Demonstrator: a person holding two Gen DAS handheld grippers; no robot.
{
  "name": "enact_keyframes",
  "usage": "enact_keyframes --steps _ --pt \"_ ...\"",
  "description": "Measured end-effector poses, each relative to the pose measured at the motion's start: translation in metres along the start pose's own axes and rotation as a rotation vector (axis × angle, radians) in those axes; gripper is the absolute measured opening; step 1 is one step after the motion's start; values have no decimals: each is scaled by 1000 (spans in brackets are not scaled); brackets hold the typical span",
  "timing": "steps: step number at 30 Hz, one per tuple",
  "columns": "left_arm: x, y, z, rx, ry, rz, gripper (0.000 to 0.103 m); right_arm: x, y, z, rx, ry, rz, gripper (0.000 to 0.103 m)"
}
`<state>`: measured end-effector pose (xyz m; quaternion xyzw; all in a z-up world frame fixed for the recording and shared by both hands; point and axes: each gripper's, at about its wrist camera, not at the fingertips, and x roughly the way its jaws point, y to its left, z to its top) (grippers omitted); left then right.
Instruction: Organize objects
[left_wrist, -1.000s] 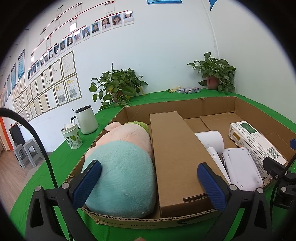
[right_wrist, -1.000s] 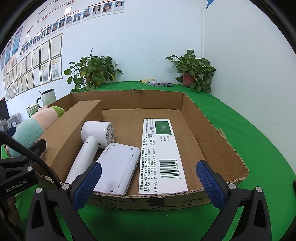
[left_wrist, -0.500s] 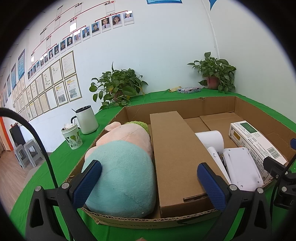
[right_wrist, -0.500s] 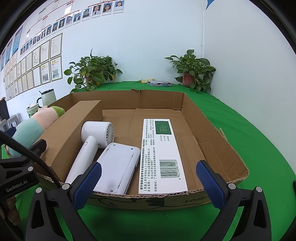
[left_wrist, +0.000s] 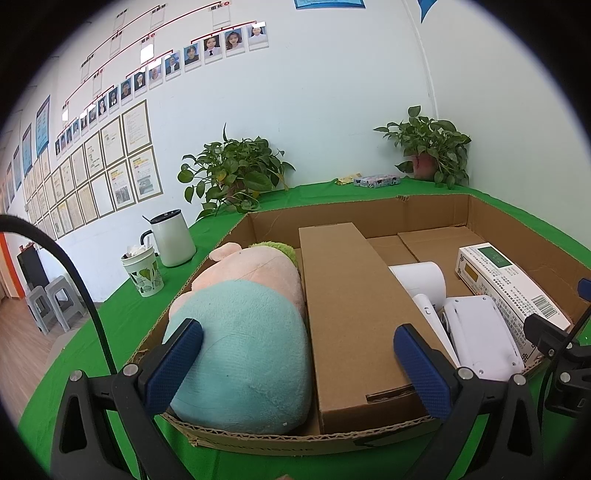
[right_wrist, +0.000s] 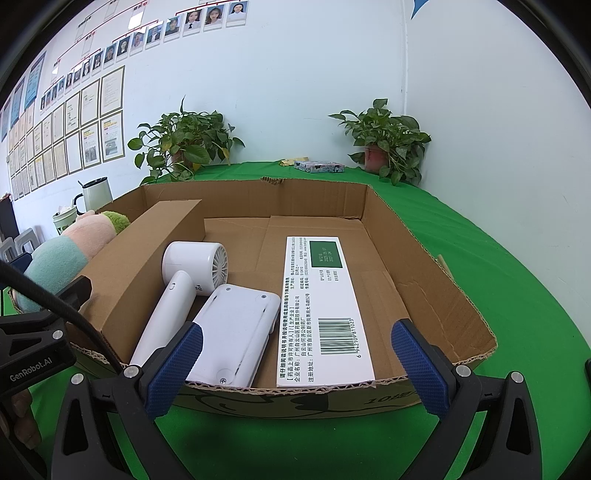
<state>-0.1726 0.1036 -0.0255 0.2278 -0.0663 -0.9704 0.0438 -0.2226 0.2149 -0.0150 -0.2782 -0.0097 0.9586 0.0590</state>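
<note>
A shallow cardboard tray (left_wrist: 432, 214) (right_wrist: 384, 221) sits on the green table. Inside, from left to right, lie a teal and pink plush toy (left_wrist: 243, 332) (right_wrist: 55, 258), a long brown carton (left_wrist: 351, 310) (right_wrist: 147, 247), a white hair dryer (left_wrist: 421, 280) (right_wrist: 184, 273), a white flat device (left_wrist: 480, 339) (right_wrist: 236, 328) and a white medicine box (left_wrist: 509, 284) (right_wrist: 321, 306). My left gripper (left_wrist: 299, 369) is open and empty at the tray's near edge, in front of the plush and carton. My right gripper (right_wrist: 295, 365) is open and empty in front of the device and medicine box.
A white kettle (left_wrist: 171, 240) and a leaf-patterned cup (left_wrist: 143, 273) stand on the table left of the tray. Two potted plants (left_wrist: 232, 173) (left_wrist: 428, 147) and a small patterned box (left_wrist: 375, 181) stand at the back by the wall. Grey stools (left_wrist: 55, 306) stand on the floor at left.
</note>
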Motion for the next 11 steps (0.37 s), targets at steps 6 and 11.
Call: enact_keyframes --steps 6,11 --pt "0 0 0 0 1 2 103 0 0 0 0 0 0 103" --pt "-1 1 -1 -4 2 15 103 0 0 0 0 0 0 103"
